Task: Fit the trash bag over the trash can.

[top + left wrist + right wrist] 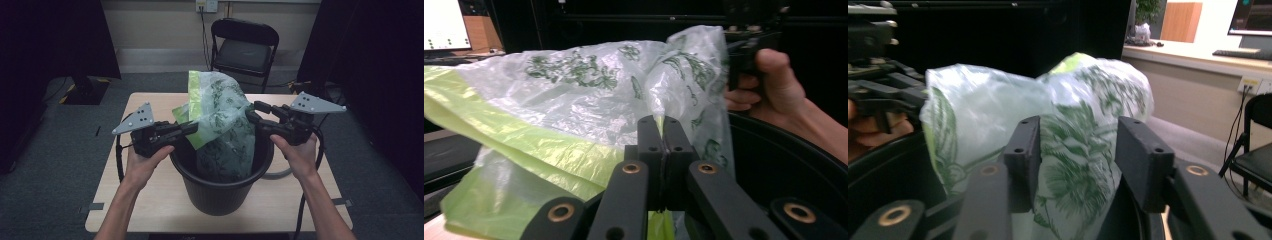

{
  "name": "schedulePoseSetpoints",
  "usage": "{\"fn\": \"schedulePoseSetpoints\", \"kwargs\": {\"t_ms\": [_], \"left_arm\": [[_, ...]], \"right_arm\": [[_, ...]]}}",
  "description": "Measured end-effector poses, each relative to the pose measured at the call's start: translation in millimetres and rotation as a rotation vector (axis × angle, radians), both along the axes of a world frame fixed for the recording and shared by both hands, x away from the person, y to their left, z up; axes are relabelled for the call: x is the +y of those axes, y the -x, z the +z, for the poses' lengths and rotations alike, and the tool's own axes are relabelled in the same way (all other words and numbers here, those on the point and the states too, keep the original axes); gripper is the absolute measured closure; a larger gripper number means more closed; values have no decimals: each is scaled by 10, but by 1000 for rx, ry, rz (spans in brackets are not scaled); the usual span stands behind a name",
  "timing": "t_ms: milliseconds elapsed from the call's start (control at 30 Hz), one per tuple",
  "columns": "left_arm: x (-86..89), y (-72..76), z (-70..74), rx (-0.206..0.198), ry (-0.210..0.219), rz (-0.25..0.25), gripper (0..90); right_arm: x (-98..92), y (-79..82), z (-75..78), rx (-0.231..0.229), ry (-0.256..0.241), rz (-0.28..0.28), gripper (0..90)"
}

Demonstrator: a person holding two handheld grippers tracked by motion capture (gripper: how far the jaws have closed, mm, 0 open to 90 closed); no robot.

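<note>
Translucent bag (pixel 222 117) with green leaf print and lime-yellow band, black bin (pixel 220 192), pale wooden table (pixel 150 102).

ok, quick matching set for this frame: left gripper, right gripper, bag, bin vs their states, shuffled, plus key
Things:
1. left gripper
2. right gripper
3. plastic bag
4. black bin

States:
A. stands on the table, bag hanging into it
B. fingers shut, pinching the bag film
C. clear with green leaf print and a yellow-green band
D. fingers apart, bag film between them

Pairs: 1-B, 2-D, 3-C, 4-A
</note>
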State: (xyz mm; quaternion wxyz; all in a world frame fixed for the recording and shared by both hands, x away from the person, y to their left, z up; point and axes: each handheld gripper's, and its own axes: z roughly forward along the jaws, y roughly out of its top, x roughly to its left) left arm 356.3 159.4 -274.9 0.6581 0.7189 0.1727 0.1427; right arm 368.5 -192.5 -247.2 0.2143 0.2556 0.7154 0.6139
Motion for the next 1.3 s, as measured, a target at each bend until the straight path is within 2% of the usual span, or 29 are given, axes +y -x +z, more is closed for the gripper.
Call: {"fn": "schedulePoseSetpoints", "kwargs": {"t_ms": [33, 200, 233, 333, 367, 400, 433, 533, 567, 600, 667, 767, 800, 833, 933, 967, 1100, 1133, 1167, 1200, 1267, 1300], "left_arm": [[-11, -6, -6, -3, -17, 11, 893], [-33, -1, -3, -4, -20, 14, 893], [-47, 10, 19, -10, -18, 12, 893], [-72, 27, 51, -23, -27, 14, 893], [-86, 48, 85, -34, -33, 13, 893], [-86, 48, 85, -34, -33, 13, 893], [-89, 60, 106, -38, -27, 10, 893], [-83, 64, 118, -40, -10, 2, 892], [-73, 76, 131, -41, 17, -3, 893], [-72, 87, 143, -41, 31, -15, 893], [-71, 103, 158, -49, 39, -11, 893], [-41, 133, 195, -61, 62, -10, 883], [-41, 133, 195, -61, 62, -10, 841], [-15, 139, 187, -58, 82, 3, 772], [19, 159, 174, -58, 94, 11, 660], [69, 169, 162, -44, 121, 33, 620], [142, 182, 151, -49, 134, 39, 684], [163, 186, 151, -53, 138, 26, 684], [170, 192, 152, -56, 142, 5, 750], [157, 194, 157, -56, 134, -16, 772], [140, 187, 157, -52, 127, -31, 807], [99, 174, 150, -37, 118, -48, 808]], "right_arm": [[-2, 66, 42, -18, -8, 19, 524], [68, 171, 167, -60, -13, 55, 539], [149, 197, 225, -65, -6, 94, 534], [258, 214, 272, -71, 9, 127, 517], [371, 238, 310, -77, 18, 160, 510], [371, 238, 310, -77, 18, 160, 510], [470, 254, 338, -85, 19, 186, 509], [570, 246, 344, -77, 34, 211, 500], [669, 219, 326, -51, 66, 234, 489], [713, 199, 308, -35, 78, 240, 491], [782, 161, 276, -15, 101, 247, 595], [833, 122, 229, 5, 111, 269, 824], [833, 122, 229, 5, 111, 269, 824], [832, 125, 229, 0, 112, 255, 891], [781, 118, 245, -1, 93, 233, 900], [758, 114, 250, 0, 86, 209, 900], [683, 67, 251, 5, 58, 175, 900], [663, 50, 245, 7, 50, 162, 900], [636, 17, 233, 15, 41, 154, 900], [628, 10, 230, 13, 34, 152, 900], [626, 16, 232, 5, 33, 151, 900], [627, 19, 232, 4, 31, 153, 900]]}}
